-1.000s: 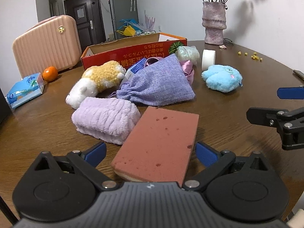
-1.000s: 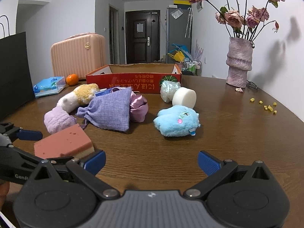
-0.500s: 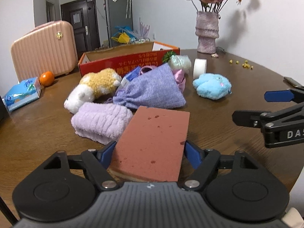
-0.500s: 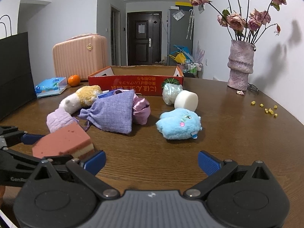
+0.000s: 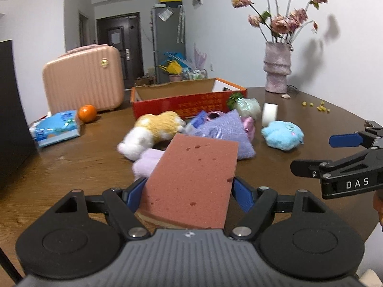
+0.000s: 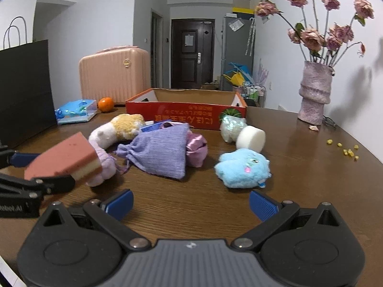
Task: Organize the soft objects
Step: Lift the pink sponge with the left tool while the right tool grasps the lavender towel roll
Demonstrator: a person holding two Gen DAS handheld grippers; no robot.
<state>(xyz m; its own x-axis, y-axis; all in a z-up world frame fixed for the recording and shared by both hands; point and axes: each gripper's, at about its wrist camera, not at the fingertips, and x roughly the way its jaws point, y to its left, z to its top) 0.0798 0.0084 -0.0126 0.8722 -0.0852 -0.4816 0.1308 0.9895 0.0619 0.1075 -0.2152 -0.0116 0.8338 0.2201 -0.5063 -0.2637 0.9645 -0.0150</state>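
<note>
Now the pink sponge (image 5: 191, 179) sits clamped between the blue pads of the left gripper (image 5: 186, 191), lifted clear of the wooden table (image 5: 71, 162), just in front of the lilac towel (image 6: 104, 165) and purple pouch (image 6: 162, 150); the right gripper (image 6: 190, 203) gapes wide, holding nothing, near the blue plush (image 6: 243, 168)

Bare worktop (image 6: 299, 179) lies open at 3 o'clock; pouch (image 6: 160, 150) and plush (image 6: 241, 168) block 12 toward the box (image 6: 186, 113).
</note>
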